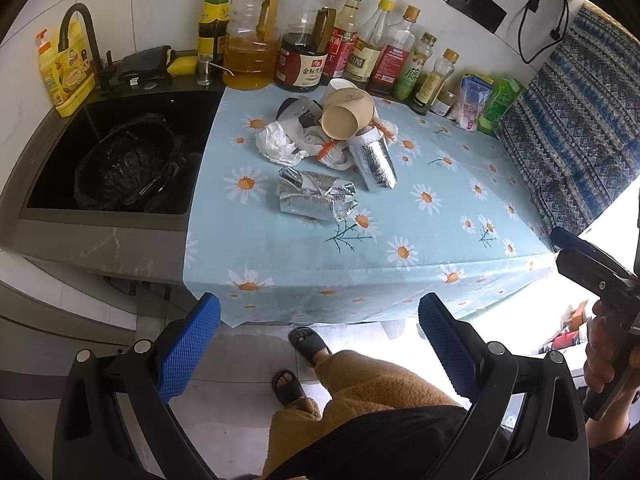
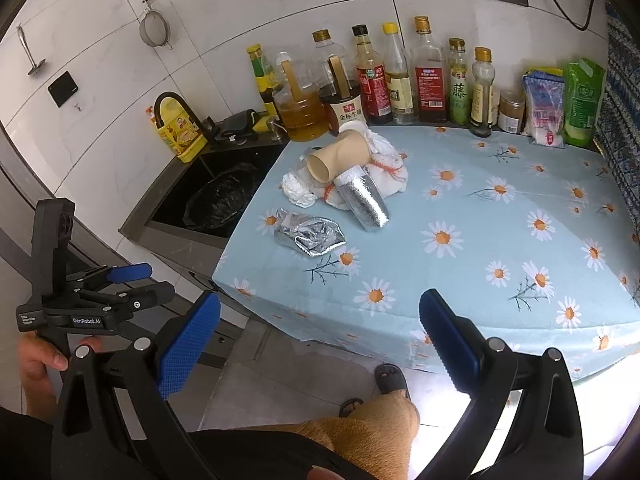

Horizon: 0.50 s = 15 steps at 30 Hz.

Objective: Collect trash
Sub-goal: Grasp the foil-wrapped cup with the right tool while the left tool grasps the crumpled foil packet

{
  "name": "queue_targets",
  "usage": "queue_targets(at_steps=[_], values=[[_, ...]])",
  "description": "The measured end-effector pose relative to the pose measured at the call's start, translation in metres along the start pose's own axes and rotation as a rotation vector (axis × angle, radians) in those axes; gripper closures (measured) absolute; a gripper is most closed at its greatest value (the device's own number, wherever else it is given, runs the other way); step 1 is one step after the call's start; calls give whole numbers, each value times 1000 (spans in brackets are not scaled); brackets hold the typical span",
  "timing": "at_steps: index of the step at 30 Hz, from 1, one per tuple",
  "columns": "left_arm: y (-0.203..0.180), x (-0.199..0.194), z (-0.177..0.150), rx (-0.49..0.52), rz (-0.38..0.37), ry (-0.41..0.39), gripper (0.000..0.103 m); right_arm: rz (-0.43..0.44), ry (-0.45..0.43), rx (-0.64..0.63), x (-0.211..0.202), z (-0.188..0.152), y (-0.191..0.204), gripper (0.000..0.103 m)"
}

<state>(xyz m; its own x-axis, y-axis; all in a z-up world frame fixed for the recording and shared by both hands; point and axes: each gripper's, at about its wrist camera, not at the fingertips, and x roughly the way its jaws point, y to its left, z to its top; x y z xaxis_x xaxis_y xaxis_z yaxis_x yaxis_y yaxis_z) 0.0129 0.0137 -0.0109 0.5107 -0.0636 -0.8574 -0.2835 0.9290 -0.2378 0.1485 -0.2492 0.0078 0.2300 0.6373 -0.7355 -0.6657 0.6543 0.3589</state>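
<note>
So right now you've got both grippers hanging back off the near edge of the daisy tablecloth point(image 1: 460, 216), nothing in either one. Your left gripper point(image 1: 320, 344) has its blue pads spread wide, and between them you just see floor, your slippers and your knee. Same deal with the right gripper point(image 2: 320, 344): pads wide apart, holding nothing.

The trash is all in one heap well ahead of the fingers, roughly in line with the gap between them in the left wrist view and a bit left of centre in the right wrist view. Nearest to your fingertips is the crumpled foil bag point(image 1: 316, 198), lying flat on the cloth. Just behind it, off toward the right finger, there's a foil-wrapped tube point(image 1: 374, 162) tilted with its far end tucked under a tan paper cup point(image 1: 344, 118) lying on its side, mouth facing you. The cup rests on a wad of white cloth with orange trim point(image 1: 336, 152), and a crumpled white tissue point(image 1: 276, 142) sits on the left-finger side of that pile, touching it.

Further out past your left finger is the black sink point(image 1: 52, 160) with a black trash bag point(image 1: 128, 160) sitting open in it. Behind the heap, a row of sauce bottles point(image 1: 360, 48) lines the wall.
</note>
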Motion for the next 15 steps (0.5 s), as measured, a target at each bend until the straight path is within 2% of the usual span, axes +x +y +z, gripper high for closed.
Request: queue_targets(at_steps=[12,15], values=[[-3,28,31,-84,20,25,7,40,63,-47,37,41,-27,4],[-1,39,37,-134,16,35,7,54,94,-57,52,53,-37,4]])
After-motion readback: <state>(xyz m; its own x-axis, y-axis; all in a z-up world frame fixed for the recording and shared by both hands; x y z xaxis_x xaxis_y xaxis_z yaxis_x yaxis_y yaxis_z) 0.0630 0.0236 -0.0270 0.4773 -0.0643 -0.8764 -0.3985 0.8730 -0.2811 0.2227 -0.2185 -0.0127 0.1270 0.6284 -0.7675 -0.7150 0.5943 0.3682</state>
